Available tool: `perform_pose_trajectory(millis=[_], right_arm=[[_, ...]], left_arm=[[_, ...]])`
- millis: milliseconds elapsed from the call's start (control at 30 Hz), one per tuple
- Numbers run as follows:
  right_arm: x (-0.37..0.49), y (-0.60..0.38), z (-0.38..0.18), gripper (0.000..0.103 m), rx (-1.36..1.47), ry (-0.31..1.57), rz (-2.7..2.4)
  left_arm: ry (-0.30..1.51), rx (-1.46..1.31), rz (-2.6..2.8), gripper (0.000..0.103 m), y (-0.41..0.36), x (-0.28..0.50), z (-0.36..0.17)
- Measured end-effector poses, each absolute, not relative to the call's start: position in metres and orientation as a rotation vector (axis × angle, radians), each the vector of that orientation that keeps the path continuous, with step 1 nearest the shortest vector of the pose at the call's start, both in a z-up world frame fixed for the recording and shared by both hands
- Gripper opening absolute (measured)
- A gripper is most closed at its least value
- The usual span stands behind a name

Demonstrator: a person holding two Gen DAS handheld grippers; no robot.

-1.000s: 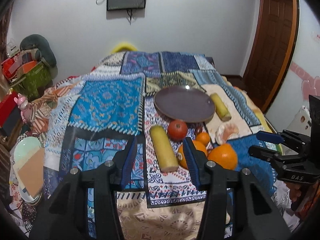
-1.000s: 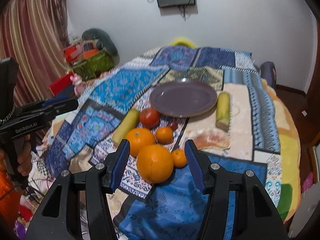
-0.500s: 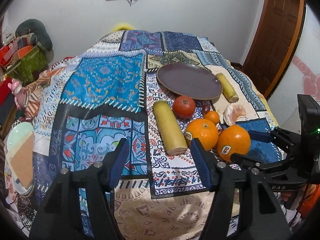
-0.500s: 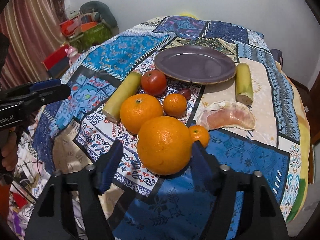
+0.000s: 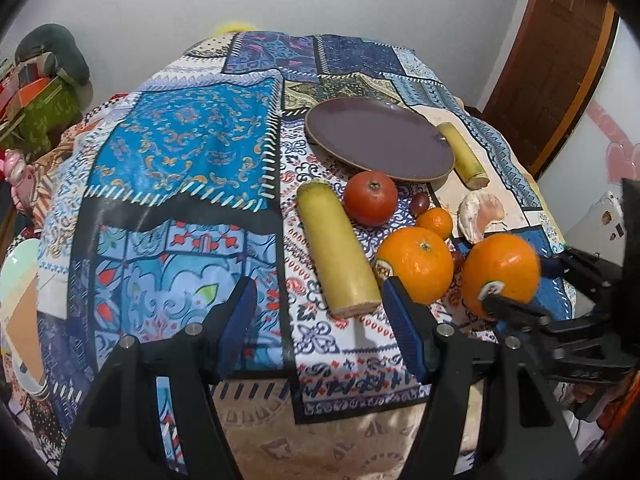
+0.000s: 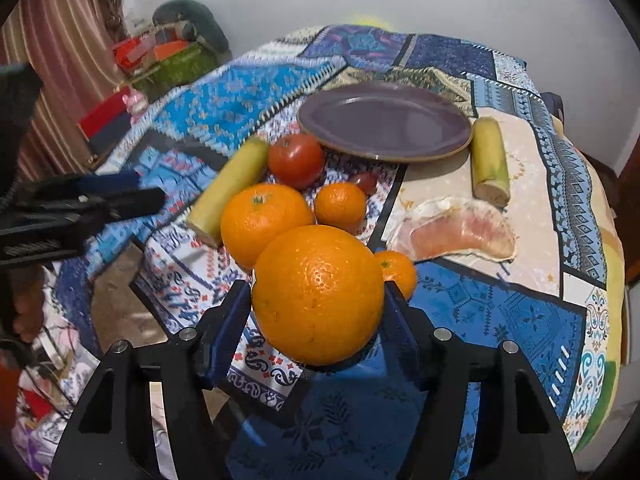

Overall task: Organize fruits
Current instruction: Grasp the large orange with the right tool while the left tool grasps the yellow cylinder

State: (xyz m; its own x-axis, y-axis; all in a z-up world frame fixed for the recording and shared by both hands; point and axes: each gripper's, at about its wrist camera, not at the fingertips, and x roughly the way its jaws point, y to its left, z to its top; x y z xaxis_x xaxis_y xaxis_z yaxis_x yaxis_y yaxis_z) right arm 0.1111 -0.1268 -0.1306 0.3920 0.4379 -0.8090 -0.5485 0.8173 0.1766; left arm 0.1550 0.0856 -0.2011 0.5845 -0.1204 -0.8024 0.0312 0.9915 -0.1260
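Observation:
My right gripper (image 6: 316, 312) is shut on the large orange (image 6: 318, 294), with a pad on each side; the orange also shows in the left wrist view (image 5: 502, 270). Behind it lie a second orange (image 6: 264, 222), two mandarins (image 6: 340, 206), a tomato (image 6: 296, 160), two yellow-green cane pieces (image 6: 230, 190) and a peeled pomelo segment (image 6: 460, 234). The empty purple plate (image 6: 384, 120) sits beyond them. My left gripper (image 5: 320, 320) is open and empty, just short of the near end of the long cane piece (image 5: 336, 248).
The fruit lies on a patchwork cloth (image 5: 180, 140) over a round table. A pale plate (image 5: 20, 280) sits off the left edge. Bags and toys (image 6: 168, 56) stand by the far wall, and a wooden door (image 5: 560, 48) is at the right.
Both grippers moved forward and down toward the fruit. My right gripper's fingers closed in around the large orange, which now fills the gap between them.

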Motion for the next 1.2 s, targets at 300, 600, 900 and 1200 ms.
perform_pose_trajectory(millis=[300, 600, 900, 1200], right_arm=[[0.127, -0.156, -0.09, 0.063, -0.044, 0.867, 0.592], [0.148, -0.173, -0.093, 0.063, -0.007, 0.835, 0.558], [0.16, -0.18, -0.102, 0.063, 0.009, 0.854, 0.565], [0.168, -0.182, -0.101, 0.063, 0.004, 0.836, 0.574]], left_arm=[[0.96, -0.106, -0.086, 0.063, 0.077, 0.191, -0.212], [1.047, -0.117, -0.078, 0.05, 0.072, 0.222, -0.237], [1.098, -0.155, -0.055, 0.043, 0.075, 0.244, -0.249], [1.037, -0.111, -0.04, 0.038, 0.067, 0.241, -0.231]])
